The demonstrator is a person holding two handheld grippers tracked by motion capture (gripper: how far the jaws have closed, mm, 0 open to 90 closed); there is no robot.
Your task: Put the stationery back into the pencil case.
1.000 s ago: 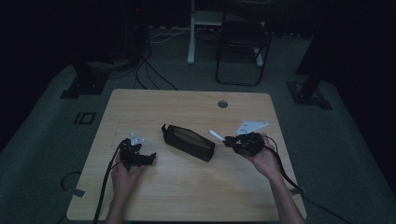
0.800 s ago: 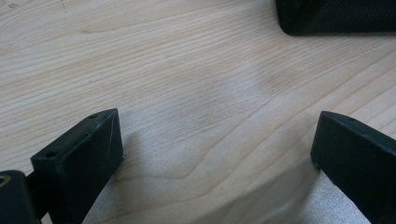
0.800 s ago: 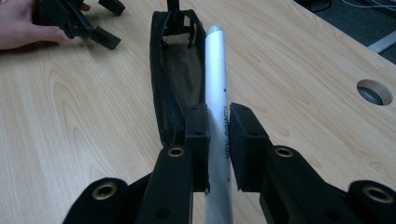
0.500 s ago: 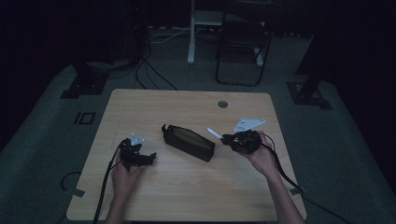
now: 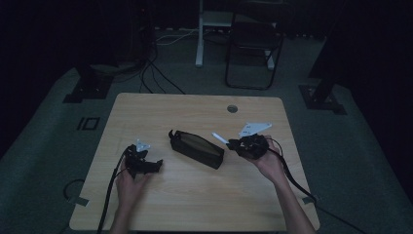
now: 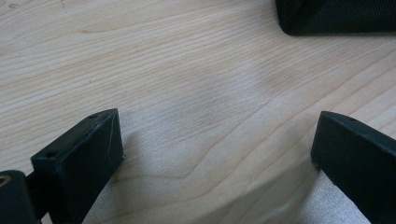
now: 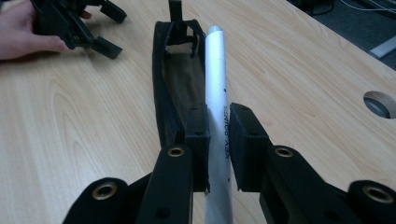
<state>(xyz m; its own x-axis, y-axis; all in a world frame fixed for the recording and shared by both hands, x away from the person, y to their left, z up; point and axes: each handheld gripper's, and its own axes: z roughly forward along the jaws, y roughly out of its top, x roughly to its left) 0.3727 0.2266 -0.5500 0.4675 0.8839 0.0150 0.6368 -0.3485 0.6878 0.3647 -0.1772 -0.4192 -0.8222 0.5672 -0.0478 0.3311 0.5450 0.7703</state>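
A dark, open pencil case (image 5: 196,148) lies slantwise in the middle of the wooden table (image 5: 195,112); the right gripper view looks along its opening (image 7: 180,79). My right gripper (image 5: 233,143) is shut on a silver pen (image 7: 217,93), whose tip (image 5: 219,137) points left toward the case's right end. My left gripper (image 5: 155,165) rests on the table left of the case, held by a hand. Its jaws stand wide apart over bare wood in the left gripper view, and a corner of the case (image 6: 336,16) shows at the top right.
A round cable hole (image 5: 232,108) sits near the table's far edge. Cables trail from both grippers off the near edge. A chair (image 5: 253,53) and stand bases are on the dark floor beyond the table.
My right gripper has shifted slightly left with the pen, closer to the case. The left gripper has stayed put.
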